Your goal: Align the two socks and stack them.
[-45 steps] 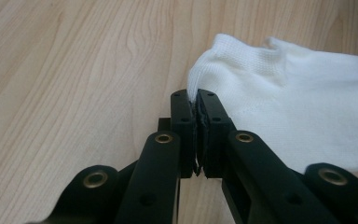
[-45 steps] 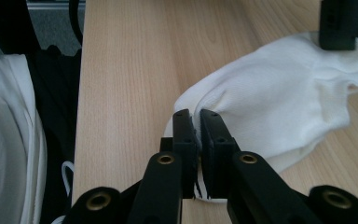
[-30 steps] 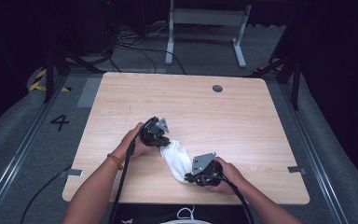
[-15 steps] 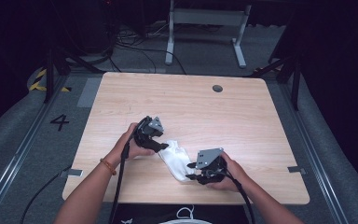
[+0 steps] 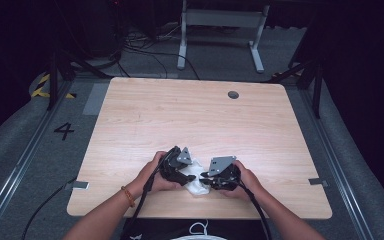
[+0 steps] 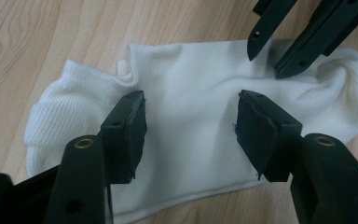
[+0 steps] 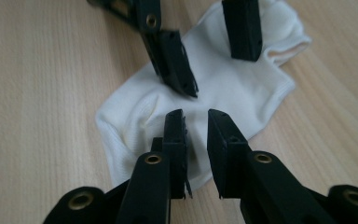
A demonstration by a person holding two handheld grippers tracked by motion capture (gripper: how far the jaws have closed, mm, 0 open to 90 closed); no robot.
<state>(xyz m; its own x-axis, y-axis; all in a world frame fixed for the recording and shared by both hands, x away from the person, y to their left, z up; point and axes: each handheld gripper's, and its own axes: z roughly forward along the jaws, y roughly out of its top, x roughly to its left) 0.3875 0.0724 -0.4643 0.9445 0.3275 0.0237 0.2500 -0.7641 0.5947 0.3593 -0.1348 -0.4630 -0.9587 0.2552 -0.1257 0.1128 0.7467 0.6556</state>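
Observation:
A white sock (image 5: pixel 195 184) lies flat on the wooden table (image 5: pixel 190 120) near its front edge. My left gripper (image 6: pixel 189 119) hovers over the sock's (image 6: pixel 191 79) middle, open wide, its jaws having just closed a little with no cloth pressed between them. My right gripper (image 7: pixel 196 135) is over the sock's (image 7: pixel 233 88) rumpled end; its jaws have just been closing to a narrow gap, and I see no cloth pinched in it. The two grippers face each other closely, the left gripper (image 5: pixel 186 175) on the left and the right gripper (image 5: pixel 206 179) on the right.
A round cable hole (image 5: pixel 233 94) sits at the table's far right. A metal stand (image 5: pixel 220 30) and cables lie on the floor beyond the far edge. Both forearms come in over the front edge.
The left gripper has moved toward the front edge and closer to the right gripper. The sock, earlier stretched between the two grippers, now lies shorter between them. The right hand has hardly shifted.

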